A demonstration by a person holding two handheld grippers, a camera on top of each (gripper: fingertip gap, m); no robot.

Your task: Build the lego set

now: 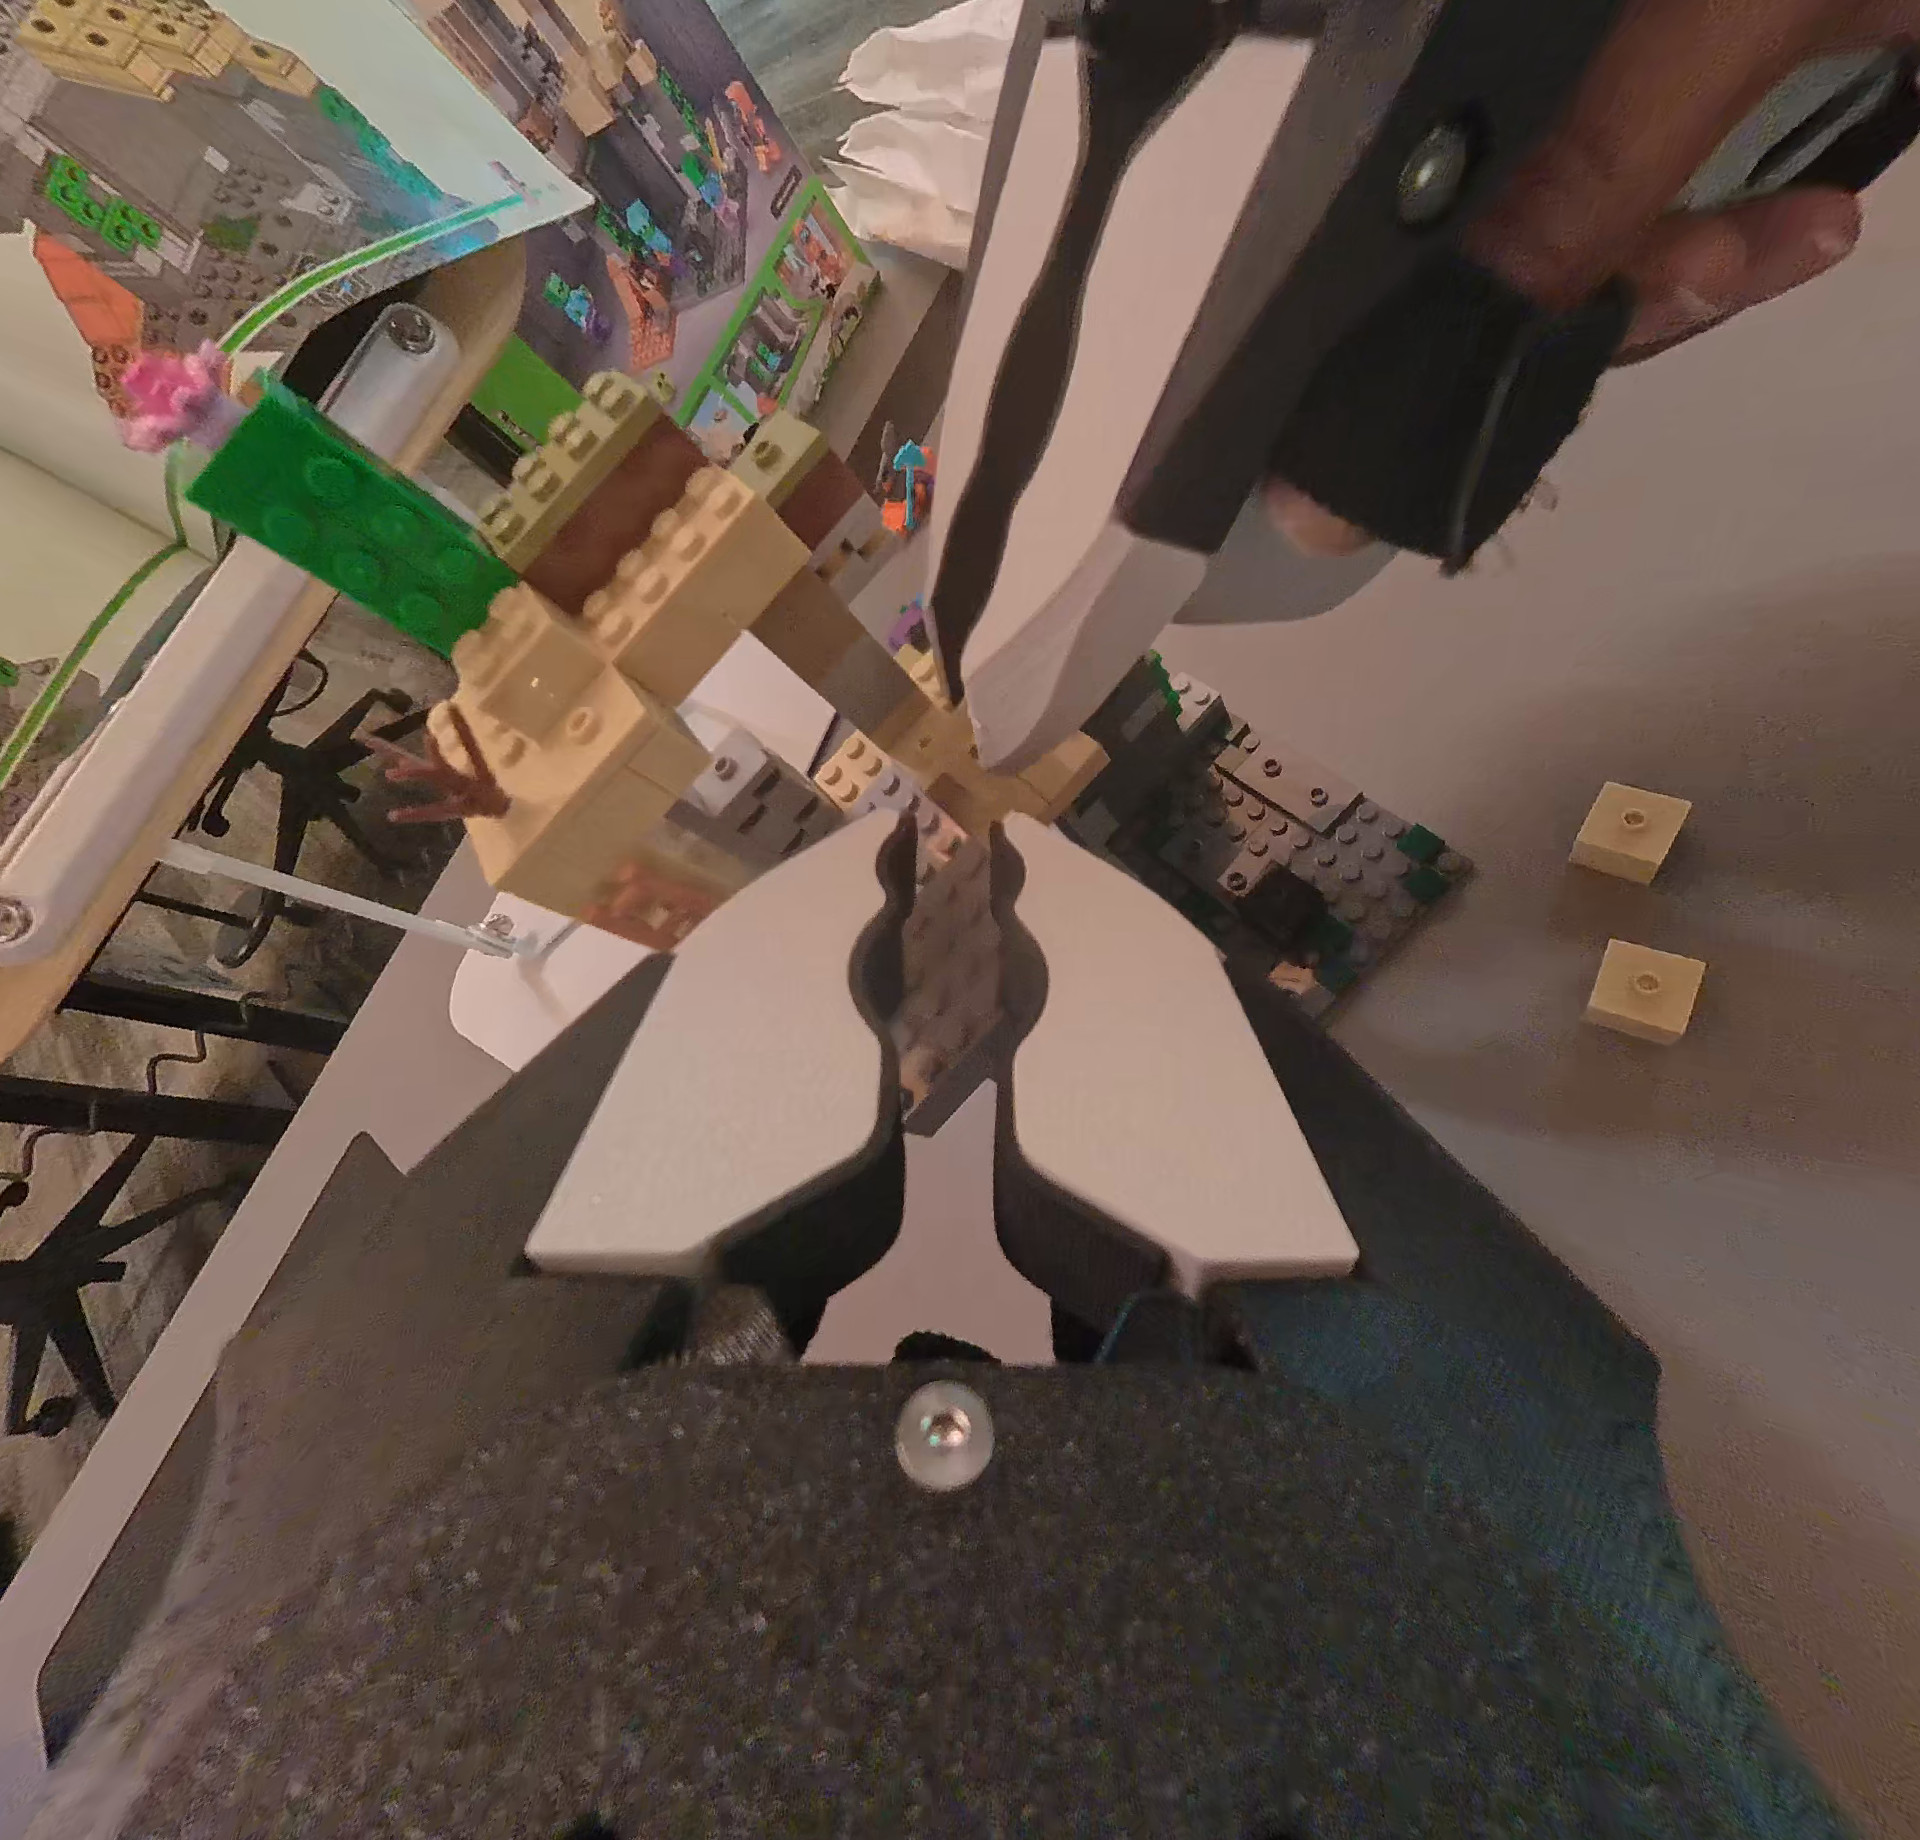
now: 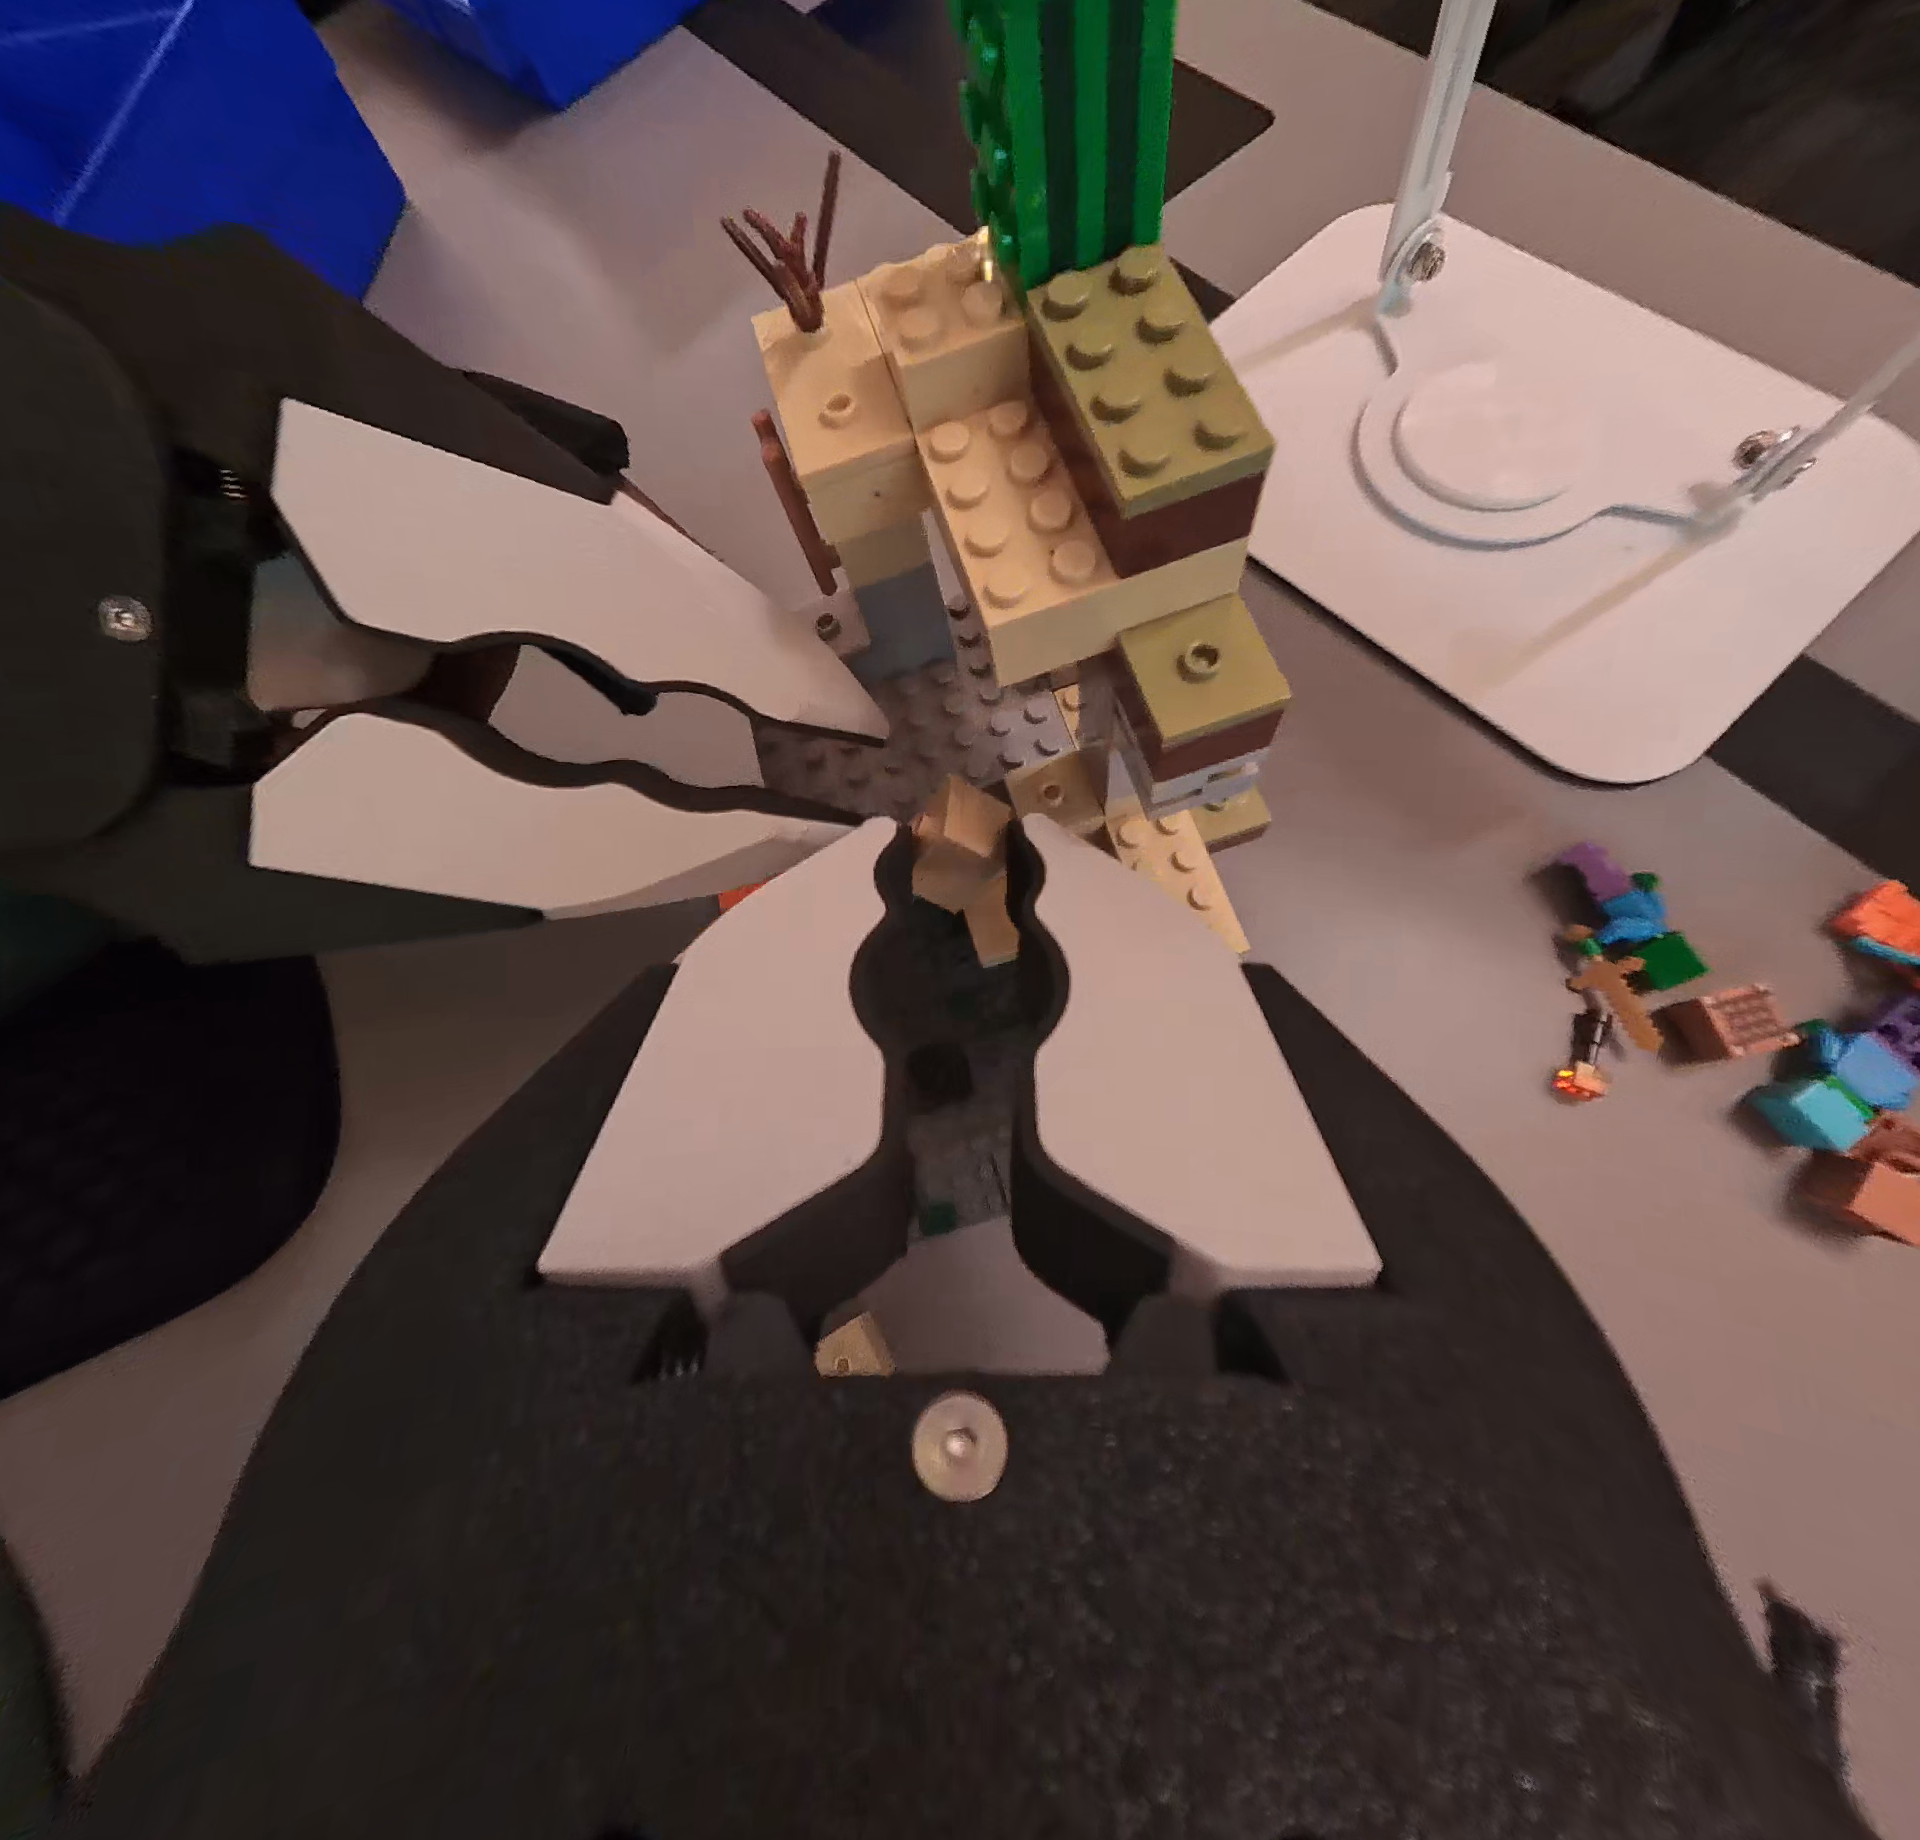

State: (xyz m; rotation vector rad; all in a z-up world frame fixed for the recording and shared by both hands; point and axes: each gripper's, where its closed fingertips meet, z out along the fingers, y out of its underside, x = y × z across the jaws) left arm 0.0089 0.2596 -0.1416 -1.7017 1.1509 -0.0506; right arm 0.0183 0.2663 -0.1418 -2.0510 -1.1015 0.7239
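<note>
- The left gripper (image 1: 954,834) was closed narrowly on the grey baseplate (image 2: 935,741) of the lego build (image 2: 1039,502), at the centre of its own view.
- The right gripper (image 2: 961,834) pinched a small tan piece (image 2: 961,840), meeting the build's base from six o'clock in its view.
- To seat the piece well, it probably needed squaring over the studs, pressing straight, with the left grip bracing the plate.
- Two loose tan bricks (image 1: 1629,832) lay on the table (image 1: 1662,1167) at three o'clock.
</note>
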